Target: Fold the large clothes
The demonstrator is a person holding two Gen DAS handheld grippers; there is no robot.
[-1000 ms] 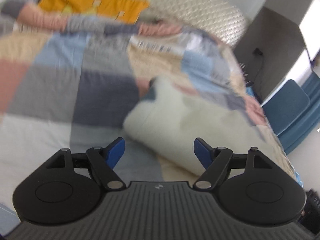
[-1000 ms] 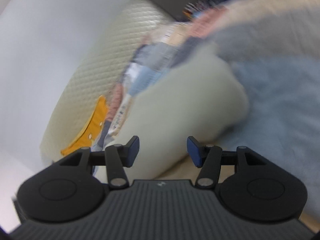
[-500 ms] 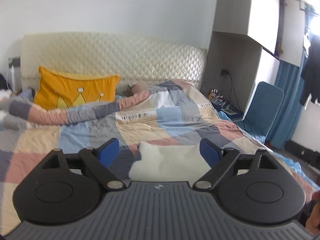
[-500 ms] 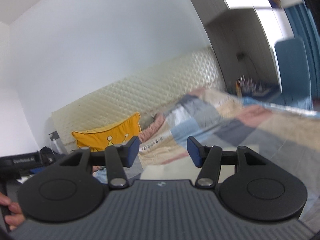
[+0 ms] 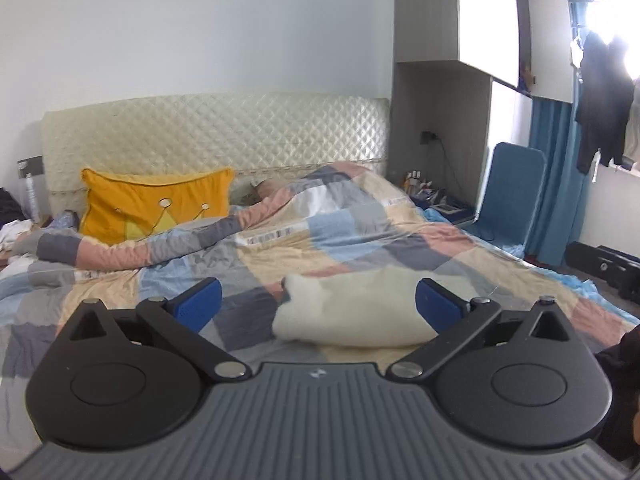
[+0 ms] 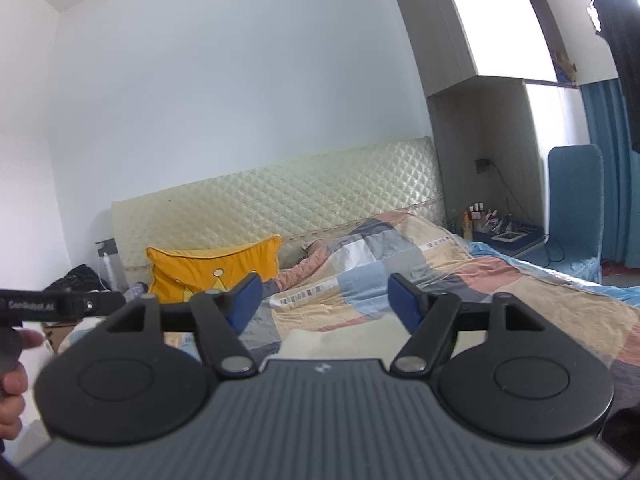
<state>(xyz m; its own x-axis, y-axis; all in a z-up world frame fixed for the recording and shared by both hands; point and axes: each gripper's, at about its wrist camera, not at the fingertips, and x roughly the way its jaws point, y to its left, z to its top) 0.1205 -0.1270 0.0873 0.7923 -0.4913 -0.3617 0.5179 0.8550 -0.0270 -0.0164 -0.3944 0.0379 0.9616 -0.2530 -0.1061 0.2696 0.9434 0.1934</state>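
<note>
Both grippers, left point(image 5: 318, 300) and right point(image 6: 324, 300), wide open, empty; folded cream garment point(image 5: 352, 312) low centre on bed point(image 5: 460, 240); loose fold may spring open

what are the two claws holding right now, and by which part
Nothing is held. The left claw and the right claw are both open and empty. The folded cream garment lies on the patchwork quilt, free of both.
</note>
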